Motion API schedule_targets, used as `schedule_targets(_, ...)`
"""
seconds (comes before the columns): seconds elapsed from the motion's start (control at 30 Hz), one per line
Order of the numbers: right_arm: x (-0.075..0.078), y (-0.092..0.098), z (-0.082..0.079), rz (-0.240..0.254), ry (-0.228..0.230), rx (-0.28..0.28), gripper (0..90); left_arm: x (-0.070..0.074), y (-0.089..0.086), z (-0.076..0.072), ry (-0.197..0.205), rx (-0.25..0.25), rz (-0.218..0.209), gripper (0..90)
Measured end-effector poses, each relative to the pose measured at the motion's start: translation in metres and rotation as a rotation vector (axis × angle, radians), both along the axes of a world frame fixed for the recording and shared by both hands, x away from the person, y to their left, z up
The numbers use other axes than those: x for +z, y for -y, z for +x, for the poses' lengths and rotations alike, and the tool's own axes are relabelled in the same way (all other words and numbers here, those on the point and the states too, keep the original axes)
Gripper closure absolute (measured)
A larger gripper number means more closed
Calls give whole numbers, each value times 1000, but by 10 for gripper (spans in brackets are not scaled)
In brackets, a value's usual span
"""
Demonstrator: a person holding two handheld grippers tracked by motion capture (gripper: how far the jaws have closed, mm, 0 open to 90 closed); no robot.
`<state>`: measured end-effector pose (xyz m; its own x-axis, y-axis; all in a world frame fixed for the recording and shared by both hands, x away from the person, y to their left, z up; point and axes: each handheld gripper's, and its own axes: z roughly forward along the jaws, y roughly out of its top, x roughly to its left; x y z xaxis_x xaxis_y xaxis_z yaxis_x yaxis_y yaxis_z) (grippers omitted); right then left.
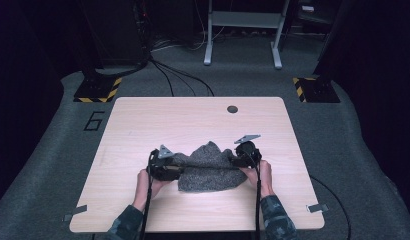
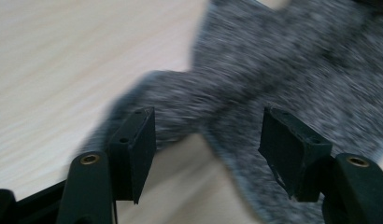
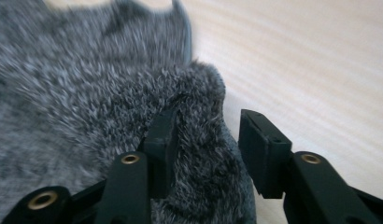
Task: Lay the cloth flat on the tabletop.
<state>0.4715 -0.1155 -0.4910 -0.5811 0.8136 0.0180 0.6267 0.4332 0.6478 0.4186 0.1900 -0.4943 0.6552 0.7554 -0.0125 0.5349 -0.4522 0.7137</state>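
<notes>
A grey speckled fleece cloth [image 1: 209,167] lies crumpled on the near half of the light wooden table [image 1: 193,120], toward the person's edge and well short of the round dark cable hole [image 1: 232,109] at the far edge. The left gripper [image 1: 174,166] sits at the cloth's left edge, the right gripper [image 1: 235,160] at its right edge, each held by a hand [image 1: 144,181] coming up from the near side.

In the left gripper view the jaws stand apart, with a narrow tongue of the cloth [image 2: 255,79] lying across the gap just beyond the pads; neither pad presses on it. In the right gripper view the jaws are also parted: one pad is sunk into the pile of a raised fold of the cloth [image 3: 110,107], the other stands clear over bare table, so the fold is touched on one side but not pinched
</notes>
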Motion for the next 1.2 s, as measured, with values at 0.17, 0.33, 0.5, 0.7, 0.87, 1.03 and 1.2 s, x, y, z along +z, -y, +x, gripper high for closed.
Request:
schedule_targets(0.17,-14,-1,-10,-14,-24,11,650,-18,12,1,-42,12,27,413)
schedule_targets(0.33,-15,0,-27,-25,-20,1,660,-20,13,0,-42,21,52,426)
schedule_targets(0.5,-16,2,-51,-25,-17,-17,658,-20,10,-10,-35,19,56,428)
schedule_targets(0.7,-1,5,-70,17,-10,24,487,-10,-7,-24,-13,34,19,345)
schedule_targets(0.87,20,4,-51,48,29,28,346,8,-26,-17,18,94,-4,292)
schedule_targets(1.03,23,-6,-21,52,26,54,335,8,-34,-1,5,120,15,276)
schedule_targets(1.2,16,-26,6,8,-1,87,374,0,-38,4,-14,102,46,332)
